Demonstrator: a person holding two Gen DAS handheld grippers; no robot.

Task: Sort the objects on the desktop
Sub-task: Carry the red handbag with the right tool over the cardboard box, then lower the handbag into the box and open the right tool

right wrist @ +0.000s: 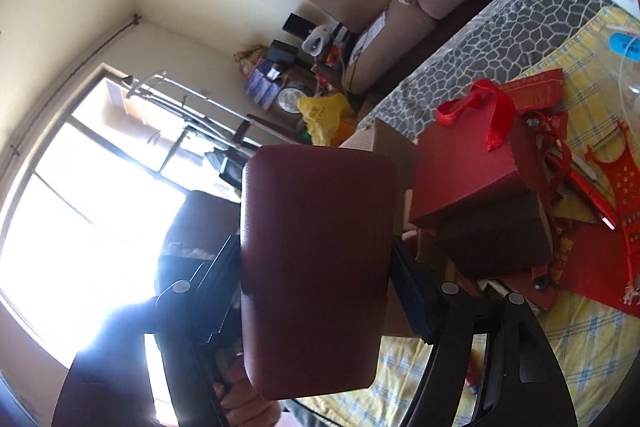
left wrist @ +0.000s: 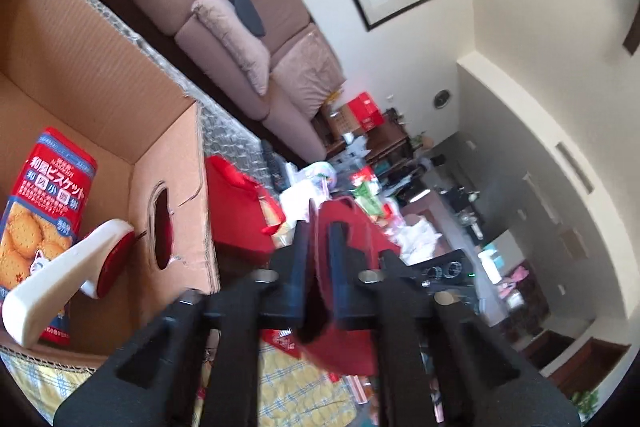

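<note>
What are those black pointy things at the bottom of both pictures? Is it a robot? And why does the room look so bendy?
No robot: a person holds a two-finger grabber in each hand, each with a camera that bends the view. In the left one's picture, the left gripper is shut on a thin red thing. Beside it, a cardboard box holds a biscuit pack and a white tool. In the other picture, the right gripper holds a dark red case above the yellow checked tablecloth, near a red gift bag.
</note>
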